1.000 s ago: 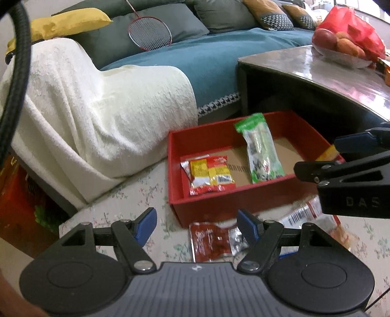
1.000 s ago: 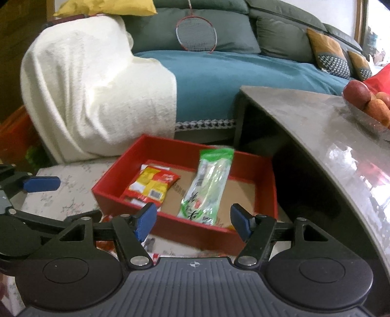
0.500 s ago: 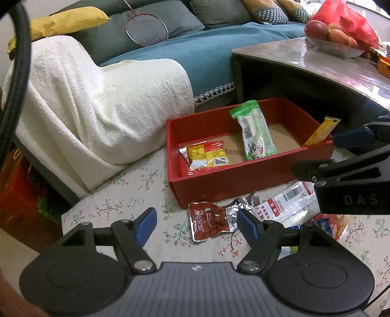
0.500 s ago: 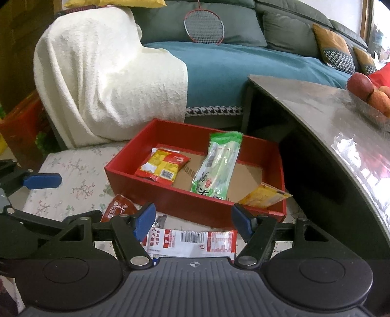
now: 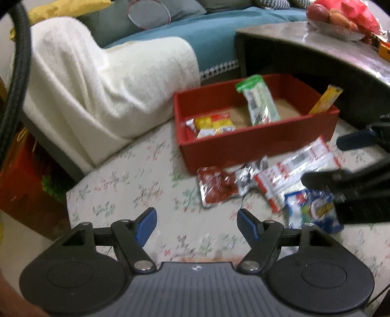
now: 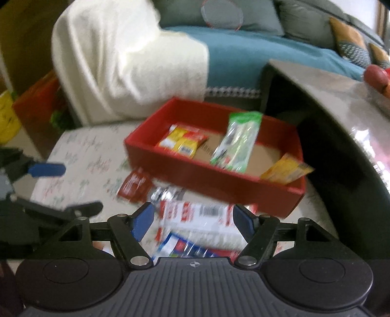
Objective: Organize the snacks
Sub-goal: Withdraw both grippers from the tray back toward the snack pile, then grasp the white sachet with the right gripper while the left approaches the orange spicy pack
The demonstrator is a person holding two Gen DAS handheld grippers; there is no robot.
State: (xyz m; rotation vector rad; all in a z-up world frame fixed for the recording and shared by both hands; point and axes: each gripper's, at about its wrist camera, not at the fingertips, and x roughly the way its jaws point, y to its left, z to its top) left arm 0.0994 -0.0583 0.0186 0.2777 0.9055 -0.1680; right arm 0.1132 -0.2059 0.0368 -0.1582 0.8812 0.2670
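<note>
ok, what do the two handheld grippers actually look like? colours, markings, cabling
Both match: the left gripper and right gripper have black scissor-style linkages with silver pivot screws, blue fingertip pads, and a ribbed dark grey body with two round black discs and a small white logo at its centre. A thick black braided cable runs up the left-wrist view's edge.

A home living room. A large sofa [image 5: 219,31] with a teal cover fills the back; grey and patterned cushions [image 6: 351,39] line its backrest, a badminton racket [image 5: 148,13] leans there too, and a cream blanket [image 5: 104,70] drapes its near arm. In front of the sofa stands a low, glossy coffee table [image 5: 316,46] bearing a bowl of fruit [image 5: 331,19].
</note>
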